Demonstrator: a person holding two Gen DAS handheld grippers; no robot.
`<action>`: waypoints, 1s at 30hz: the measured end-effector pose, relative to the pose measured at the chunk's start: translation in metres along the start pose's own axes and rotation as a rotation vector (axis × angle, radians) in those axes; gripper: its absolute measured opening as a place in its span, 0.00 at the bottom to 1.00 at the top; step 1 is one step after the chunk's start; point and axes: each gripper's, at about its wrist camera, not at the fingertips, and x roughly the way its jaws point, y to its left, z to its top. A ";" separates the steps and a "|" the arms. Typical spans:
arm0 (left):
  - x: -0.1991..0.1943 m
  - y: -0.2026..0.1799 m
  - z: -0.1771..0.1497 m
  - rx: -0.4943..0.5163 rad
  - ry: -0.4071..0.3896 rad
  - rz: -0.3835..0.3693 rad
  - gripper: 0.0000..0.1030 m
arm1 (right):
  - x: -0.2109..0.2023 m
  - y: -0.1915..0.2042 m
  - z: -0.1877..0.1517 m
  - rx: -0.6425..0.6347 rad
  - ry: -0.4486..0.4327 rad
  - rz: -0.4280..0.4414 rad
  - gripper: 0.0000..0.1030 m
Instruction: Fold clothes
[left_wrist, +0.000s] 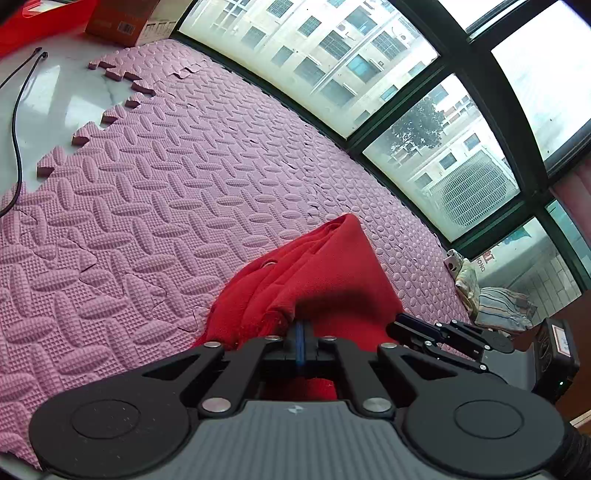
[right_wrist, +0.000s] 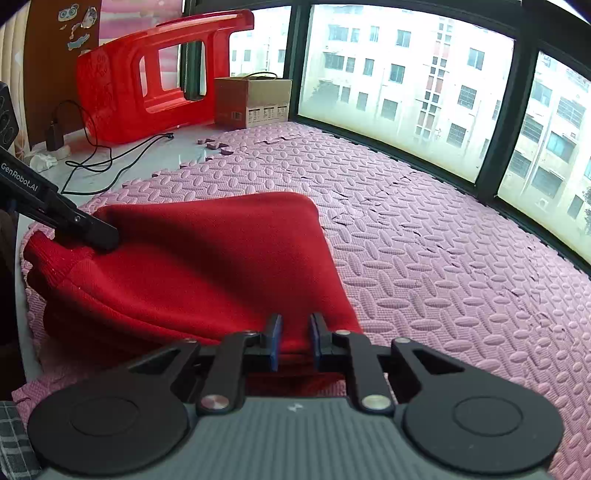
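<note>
- Left wrist view: the left tool (left_wrist: 301, 332) is pinched fully closed on a bunched edge of the red sweater (left_wrist: 325, 273), its blue pads pressed together with cloth between them.
- The sweater lies on the pink foam mat (left_wrist: 166, 177), near the window (left_wrist: 424, 110); the right tool (left_wrist: 397, 325) touches it from the right.
- A black cable (left_wrist: 16, 122) runs over the white floor at left.
- Right wrist view: the right tool (right_wrist: 294, 343) has its pads a little apart, with a fold of sweater (right_wrist: 207, 258) between them; whether it grips I cannot tell.
- The left tool (right_wrist: 107, 238) presses on the sweater's far left corner.
- Behind stand a red plastic chair (right_wrist: 122, 85) and a cardboard box (right_wrist: 251, 98).
</note>
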 end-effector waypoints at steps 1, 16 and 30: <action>0.000 0.001 0.000 -0.004 0.001 0.000 0.02 | -0.001 0.000 0.004 -0.005 0.014 0.003 0.14; -0.001 0.002 -0.001 0.009 0.000 -0.007 0.02 | 0.056 -0.015 0.049 0.098 0.101 0.048 0.13; -0.001 0.004 0.000 0.008 0.005 -0.016 0.02 | 0.090 -0.015 0.087 0.139 0.112 0.054 0.14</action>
